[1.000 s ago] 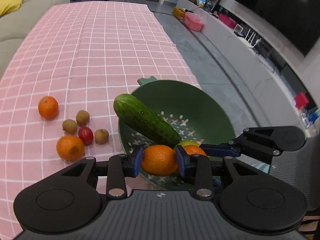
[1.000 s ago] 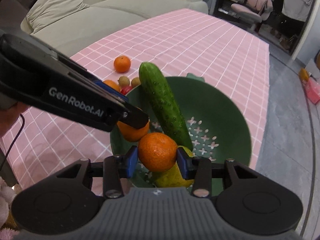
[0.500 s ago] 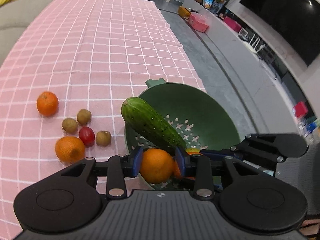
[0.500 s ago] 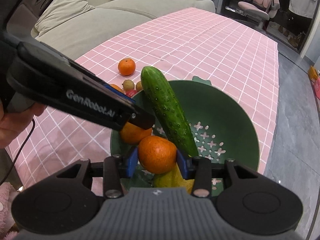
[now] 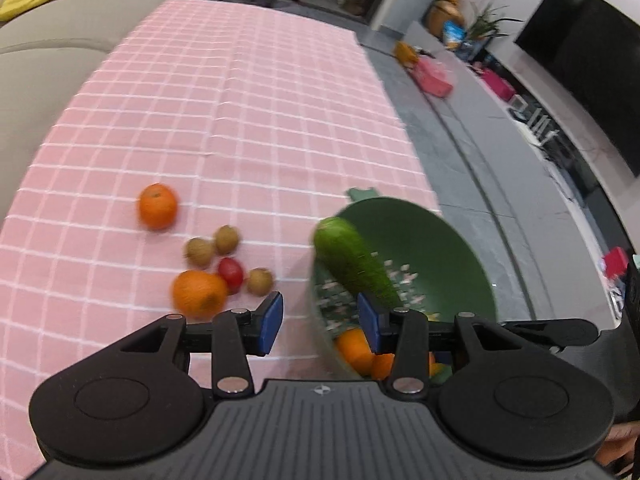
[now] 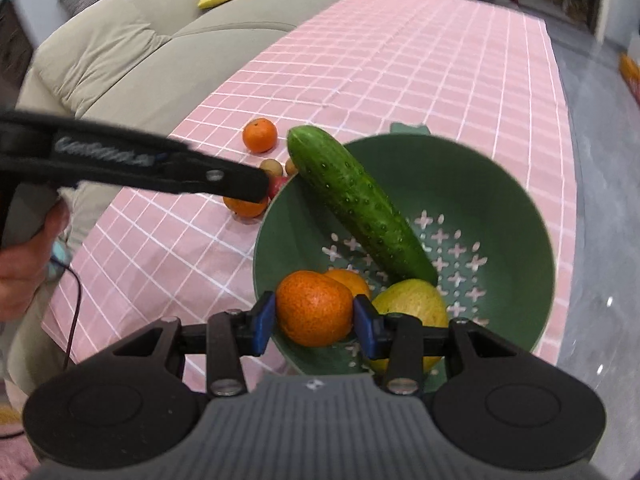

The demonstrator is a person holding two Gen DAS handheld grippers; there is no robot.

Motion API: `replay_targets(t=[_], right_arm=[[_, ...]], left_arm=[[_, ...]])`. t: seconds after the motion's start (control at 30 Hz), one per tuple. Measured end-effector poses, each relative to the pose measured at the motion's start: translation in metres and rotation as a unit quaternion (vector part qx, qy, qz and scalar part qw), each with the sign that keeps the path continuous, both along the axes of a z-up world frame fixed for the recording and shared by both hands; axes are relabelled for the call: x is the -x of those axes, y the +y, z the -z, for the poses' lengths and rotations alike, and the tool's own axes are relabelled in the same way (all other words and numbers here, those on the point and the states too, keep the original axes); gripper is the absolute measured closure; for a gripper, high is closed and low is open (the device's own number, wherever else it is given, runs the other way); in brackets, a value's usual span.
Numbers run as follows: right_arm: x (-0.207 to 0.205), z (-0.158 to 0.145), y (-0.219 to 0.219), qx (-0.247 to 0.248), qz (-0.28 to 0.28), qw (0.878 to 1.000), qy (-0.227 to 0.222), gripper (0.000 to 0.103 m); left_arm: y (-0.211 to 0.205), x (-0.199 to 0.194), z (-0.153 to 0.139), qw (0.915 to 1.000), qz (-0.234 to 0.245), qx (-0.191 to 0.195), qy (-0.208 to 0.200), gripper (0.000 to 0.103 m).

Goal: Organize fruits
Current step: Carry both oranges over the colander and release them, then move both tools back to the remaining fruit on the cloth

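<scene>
My left gripper [image 5: 320, 322] hovers at the near-left rim of the green colander [image 5: 420, 232]; its jaws are opening and nothing is between them. An orange [image 5: 354, 350] lies in the colander just below it, beside the cucumber [image 5: 352, 264]. My right gripper [image 6: 314, 322] is shut on an orange [image 6: 314, 308] over the near side of the colander [image 6: 480, 184]. Under it lie a second orange [image 6: 352, 280], a yellow-green pear [image 6: 412, 304] and the cucumber [image 6: 360, 208], which leans out over the rim.
Left of the colander, two oranges [image 5: 157, 211] [image 5: 199, 293], three small brown fruits [image 5: 226, 239] and a red fruit [image 5: 231, 274] lie on the pink checked cloth [image 5: 240, 100]. A sofa [image 6: 120, 52] runs along the table's left side. Right of the table is grey floor.
The left gripper let its orange go into the colander, opened, and swung left toward the loose fruit. The right gripper kept its orange and stayed over the colander.
</scene>
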State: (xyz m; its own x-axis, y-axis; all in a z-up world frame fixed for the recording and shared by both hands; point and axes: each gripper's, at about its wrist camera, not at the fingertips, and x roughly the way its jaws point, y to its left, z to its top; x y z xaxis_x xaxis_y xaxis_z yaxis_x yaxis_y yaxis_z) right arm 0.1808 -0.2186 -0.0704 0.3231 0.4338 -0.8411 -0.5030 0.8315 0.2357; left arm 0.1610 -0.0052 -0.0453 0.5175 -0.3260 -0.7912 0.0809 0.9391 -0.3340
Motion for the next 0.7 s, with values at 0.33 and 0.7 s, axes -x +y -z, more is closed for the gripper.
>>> replay_targets(t=[0.33,0.7], right_arm=[[-0.014,0.008,-0.002,-0.034,0.054,0.997,0.04,0.064],[-0.034,0.016,0.018,-0.055,0.098,0.994,0.016,0.064]], left_arm=[[0.02,0.011,0.012,0.9992,-0.022,-0.023,0.026,0.054],[0.04,0.017,0.017,0.9979,-0.047,-0.025,0.036,0.054]])
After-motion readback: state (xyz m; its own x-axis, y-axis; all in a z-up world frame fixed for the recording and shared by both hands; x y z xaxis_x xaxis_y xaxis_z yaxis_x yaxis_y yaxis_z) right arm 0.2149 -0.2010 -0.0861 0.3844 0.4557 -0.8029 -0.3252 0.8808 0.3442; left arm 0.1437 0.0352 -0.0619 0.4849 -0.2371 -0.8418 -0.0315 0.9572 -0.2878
